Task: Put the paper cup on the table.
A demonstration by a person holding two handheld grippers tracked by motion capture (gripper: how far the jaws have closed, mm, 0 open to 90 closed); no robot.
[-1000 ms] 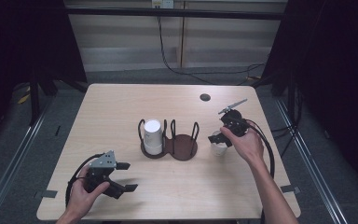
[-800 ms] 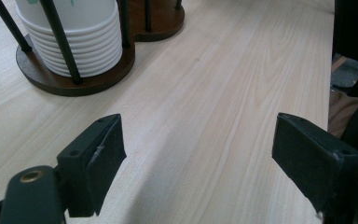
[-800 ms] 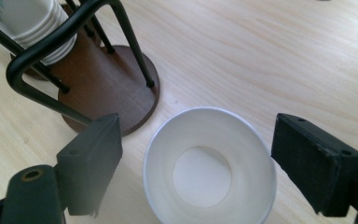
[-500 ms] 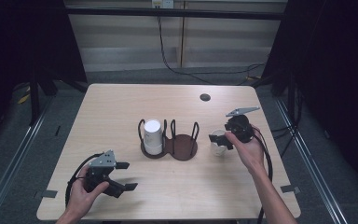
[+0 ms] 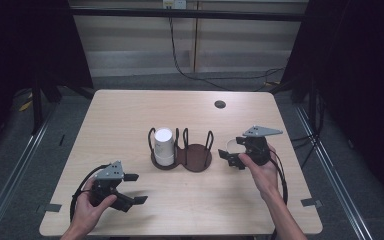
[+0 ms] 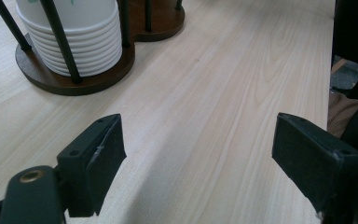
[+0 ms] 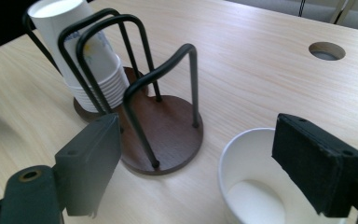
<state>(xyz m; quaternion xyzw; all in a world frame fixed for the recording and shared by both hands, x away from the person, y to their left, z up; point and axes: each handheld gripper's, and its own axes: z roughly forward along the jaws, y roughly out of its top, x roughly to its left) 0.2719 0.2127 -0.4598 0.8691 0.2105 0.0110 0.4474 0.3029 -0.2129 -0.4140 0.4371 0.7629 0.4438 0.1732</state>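
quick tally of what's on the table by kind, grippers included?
Handheld grippers: 2, left gripper and right gripper
Cup holder racks: 1, the two-bay rack
Stacks of paper cups: 1, stack upside down in the rack's left bay
Loose paper cups: 1, upright cup
Total: 5

cup stack (image 6: 70,35) top cropped, single cup (image 7: 261,182) base cropped

Right gripper (image 5: 233,153): you turned it over the last second, so its grey plate (image 5: 262,131) went from tilted up and away to lying flat on top.
Right hand (image 5: 260,167): you drew it slightly nearer to yourself and lower.
Jaws: they ended spread wide, either side of the single paper cup (image 7: 261,179).
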